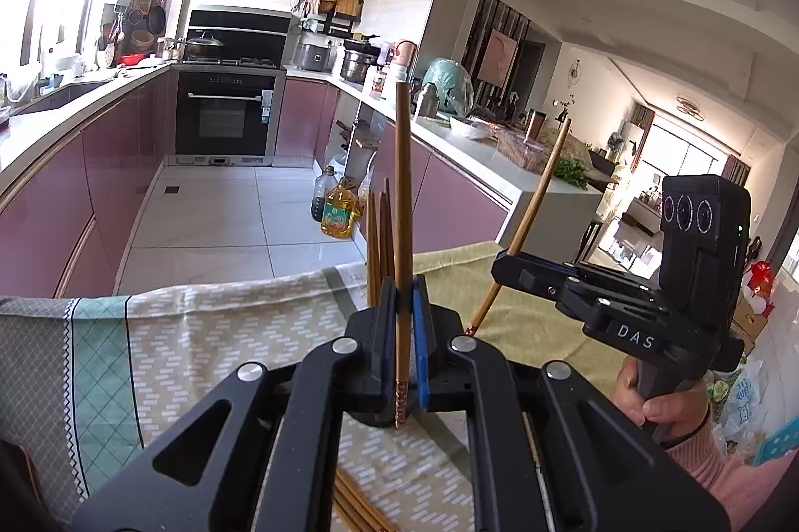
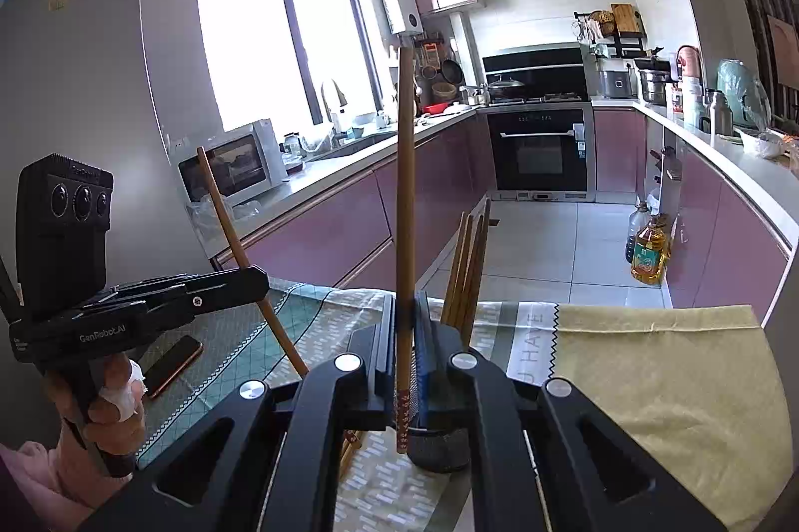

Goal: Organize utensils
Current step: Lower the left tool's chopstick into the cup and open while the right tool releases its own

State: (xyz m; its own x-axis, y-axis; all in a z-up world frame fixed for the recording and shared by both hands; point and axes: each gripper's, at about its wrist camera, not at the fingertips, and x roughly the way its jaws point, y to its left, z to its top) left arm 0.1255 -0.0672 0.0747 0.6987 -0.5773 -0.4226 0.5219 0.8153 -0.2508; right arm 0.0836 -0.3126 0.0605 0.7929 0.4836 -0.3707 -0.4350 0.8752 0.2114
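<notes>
Two hand-held grippers are each pinching a single wooden chopstick above a cloth-covered table [image 1: 199,332] in a kitchen: the left gripper [image 1: 403,322] is clamping its chopstick [image 1: 402,207] near the patterned lower end, the right gripper [image 2: 407,342] doing likewise with its own chopstick [image 2: 405,192], both sticks standing almost upright. The slim, brown, tapering sticks are looking light, stiff and smooth, likely to pivot in a pinch; holding near the decorated butt seems sensible. More chopsticks are standing in a dark mesh holder [image 2: 442,449] just beyond the jaws.
</notes>
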